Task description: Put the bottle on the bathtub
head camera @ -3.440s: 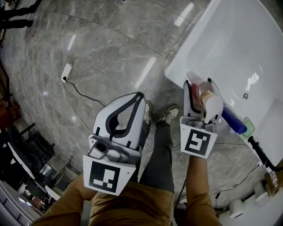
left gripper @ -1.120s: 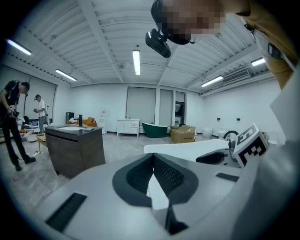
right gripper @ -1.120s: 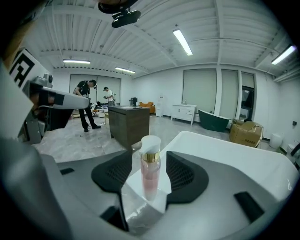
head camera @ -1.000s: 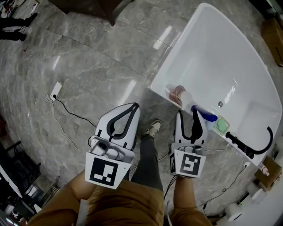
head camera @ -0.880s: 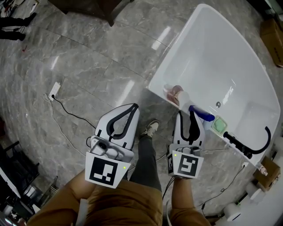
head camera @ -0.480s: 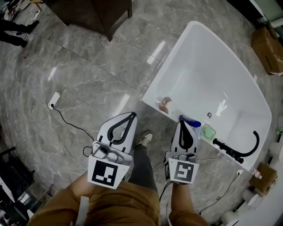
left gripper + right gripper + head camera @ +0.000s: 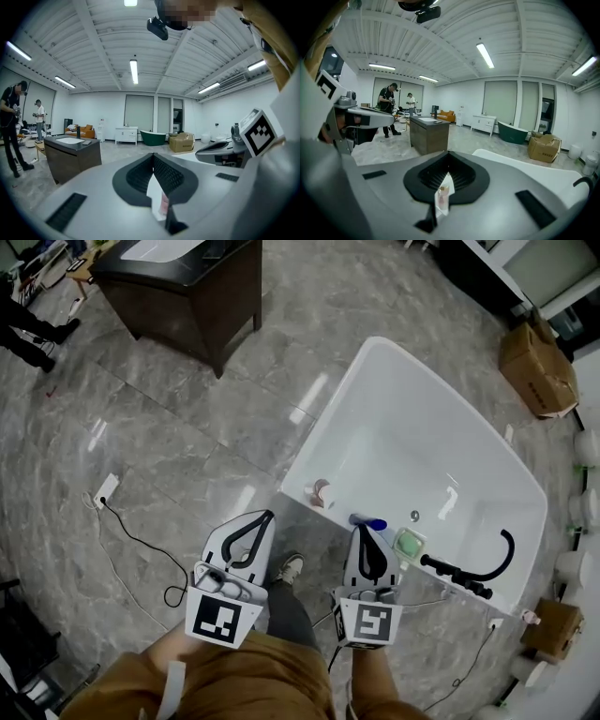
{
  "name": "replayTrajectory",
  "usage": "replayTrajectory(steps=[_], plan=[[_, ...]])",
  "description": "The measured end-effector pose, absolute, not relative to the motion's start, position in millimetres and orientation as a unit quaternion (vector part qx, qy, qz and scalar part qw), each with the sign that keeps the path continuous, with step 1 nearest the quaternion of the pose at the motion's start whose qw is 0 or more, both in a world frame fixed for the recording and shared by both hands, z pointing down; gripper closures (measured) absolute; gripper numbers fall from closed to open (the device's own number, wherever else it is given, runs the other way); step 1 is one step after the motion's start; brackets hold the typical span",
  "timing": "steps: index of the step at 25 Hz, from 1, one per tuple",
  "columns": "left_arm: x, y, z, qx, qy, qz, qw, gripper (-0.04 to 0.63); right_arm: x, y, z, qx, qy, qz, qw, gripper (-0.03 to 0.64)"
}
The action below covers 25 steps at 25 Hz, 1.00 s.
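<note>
The bottle (image 7: pixel 322 493), pale with a pinkish top, stands upright on the near rim of the white bathtub (image 7: pixel 309 451), free of both grippers. My right gripper (image 7: pixel 364 530) is shut and empty, hanging just short of the rim beside a blue bottle (image 7: pixel 367 521). To the left, over the floor, my left gripper (image 7: pixel 265 516) is also shut and empty. In the right gripper view the bottle (image 7: pixel 442 193) shows small below the shut jaws of the right gripper (image 7: pixel 448 153). The left gripper view shows the bottle (image 7: pixel 164 204) under the left gripper (image 7: pixel 153 156).
A green soap dish (image 7: pixel 409 544) and a black faucet (image 7: pixel 472 570) sit on the tub rim to the right. A dark cabinet (image 7: pixel 178 287) stands at the back left, a cardboard box (image 7: pixel 536 357) at the back right. A power strip (image 7: pixel 105 491) with cable lies on the marble floor.
3.4 s ago my right gripper held the bottle over the rim. It has since let go, shut, and drawn back with the left gripper; the bottle stays on the rim.
</note>
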<state>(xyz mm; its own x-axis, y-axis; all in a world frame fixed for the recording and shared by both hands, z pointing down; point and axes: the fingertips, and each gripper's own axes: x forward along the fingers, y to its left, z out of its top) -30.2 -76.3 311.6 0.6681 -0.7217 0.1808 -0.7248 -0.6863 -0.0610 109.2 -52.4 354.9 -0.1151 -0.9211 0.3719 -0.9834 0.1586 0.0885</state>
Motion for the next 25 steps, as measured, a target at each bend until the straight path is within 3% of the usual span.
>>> replayTrajectory(steps=[12, 25], plan=[[-15, -56, 249, 0.917, -0.393, 0.061, -0.035, 0.589, 137, -35, 275, 0.668, -0.73, 0.062, 0.129, 0.614], [-7, -33, 205, 0.915, -0.404, 0.009, 0.014, 0.589, 142, -18, 200, 0.671, -0.736, 0.019, 0.084, 0.613]])
